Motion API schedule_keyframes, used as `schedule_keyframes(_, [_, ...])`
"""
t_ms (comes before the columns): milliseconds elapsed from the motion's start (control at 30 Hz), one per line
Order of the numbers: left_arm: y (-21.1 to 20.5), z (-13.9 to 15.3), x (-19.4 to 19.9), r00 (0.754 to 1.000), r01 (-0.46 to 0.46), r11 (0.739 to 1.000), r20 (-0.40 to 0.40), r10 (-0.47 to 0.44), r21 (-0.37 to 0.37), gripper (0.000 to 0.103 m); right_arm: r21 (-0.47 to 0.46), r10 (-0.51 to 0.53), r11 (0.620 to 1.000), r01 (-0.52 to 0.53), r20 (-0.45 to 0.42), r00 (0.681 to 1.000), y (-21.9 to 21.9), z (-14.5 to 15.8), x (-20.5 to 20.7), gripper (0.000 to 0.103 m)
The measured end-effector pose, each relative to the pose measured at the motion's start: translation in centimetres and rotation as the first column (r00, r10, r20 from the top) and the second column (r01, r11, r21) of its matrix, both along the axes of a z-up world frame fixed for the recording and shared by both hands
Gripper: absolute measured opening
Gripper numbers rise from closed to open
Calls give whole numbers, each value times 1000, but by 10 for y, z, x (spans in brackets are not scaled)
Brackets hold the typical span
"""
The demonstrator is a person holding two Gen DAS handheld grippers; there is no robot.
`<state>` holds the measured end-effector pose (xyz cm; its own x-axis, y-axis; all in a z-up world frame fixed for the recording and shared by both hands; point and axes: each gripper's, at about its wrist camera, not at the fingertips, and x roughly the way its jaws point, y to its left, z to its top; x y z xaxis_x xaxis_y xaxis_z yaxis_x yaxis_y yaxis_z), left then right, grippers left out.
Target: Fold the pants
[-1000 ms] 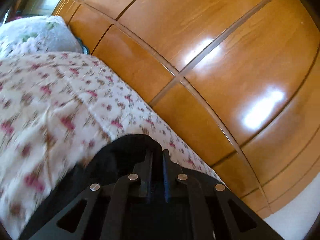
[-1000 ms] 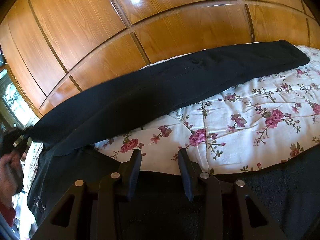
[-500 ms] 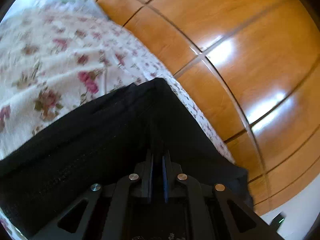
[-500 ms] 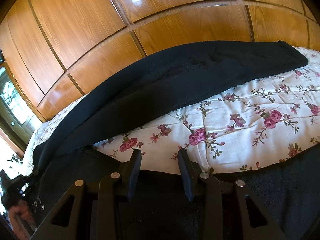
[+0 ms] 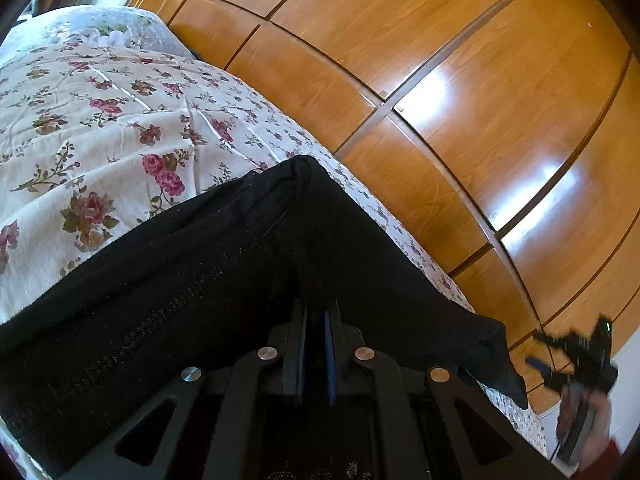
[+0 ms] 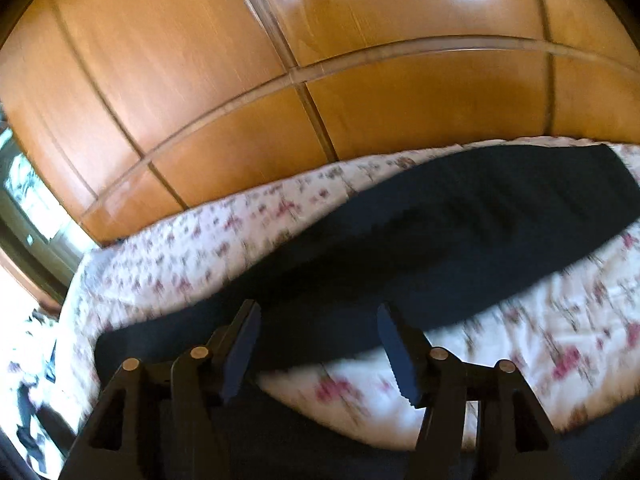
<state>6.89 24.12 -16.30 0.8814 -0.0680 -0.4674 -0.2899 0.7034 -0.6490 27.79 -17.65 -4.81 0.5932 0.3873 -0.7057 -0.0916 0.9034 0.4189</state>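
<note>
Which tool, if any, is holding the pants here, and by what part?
The left tool is shut on the black pants, pinching a raised fold of fabric. The right tool holds nothing; its jaws have just been opening.

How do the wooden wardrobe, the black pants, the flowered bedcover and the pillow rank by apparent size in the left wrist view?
1. Wooden wardrobe, largest.
2. Black pants, though enlarged by nearness to the camera.
3. Flowered bedcover.
4. Pillow, smallest, but farthest away.
</note>
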Motion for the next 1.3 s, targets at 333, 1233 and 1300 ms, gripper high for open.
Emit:
schedule_keyframes(333, [0,0,-1,1000,3,1000,9,-3,5,8,38,-185,979,200,-244,952,10,-29,84,62])
schedule_keyframes(1233, [66,70,-56,965,107,942,263,-20,-318,7,71,-31,997,18,190,981,-31,70,-117,11])
schedule_keyframes(1300, [73,69,-63,965,99,928,263,-1,-358,7,56,-21,998,10,207,978,-27,69,-138,11])
